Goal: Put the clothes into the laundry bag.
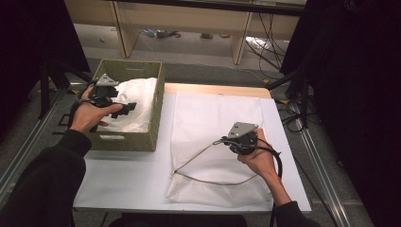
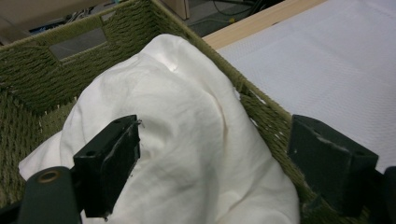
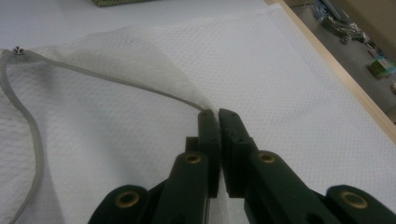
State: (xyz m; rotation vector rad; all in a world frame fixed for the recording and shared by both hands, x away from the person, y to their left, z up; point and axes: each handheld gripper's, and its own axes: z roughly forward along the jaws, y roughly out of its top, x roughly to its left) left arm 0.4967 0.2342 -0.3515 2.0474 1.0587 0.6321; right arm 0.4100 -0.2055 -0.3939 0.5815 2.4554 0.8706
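A white mesh laundry bag (image 1: 215, 137) lies flat across the middle of the white desk (image 1: 127, 175), its fabric dimpled in a fine honeycomb weave, with a grey zipper band (image 1: 208, 179) curving around its open mouth at the lower centre of the high view. My right gripper (image 1: 226, 141) sits just right of centre there, its fingers (image 3: 208, 135) pressed together on the upper edge of the bag's mouth — in the right gripper view the zipper band runs straight into the pinched tips and the top layer rises slightly off the layer beneath.

At the upper left of the high view stands a woven olive basket (image 1: 142, 137), touching the desk's left part, holding a crumpled white cloth (image 1: 137, 101) that is smooth and softly folded. My left gripper (image 1: 124, 109) hovers over it with fingers (image 2: 109, 163) spread wide — in the left gripper view the cloth bulges up between them, just beside the left one, while the right one is over the basket's rim.
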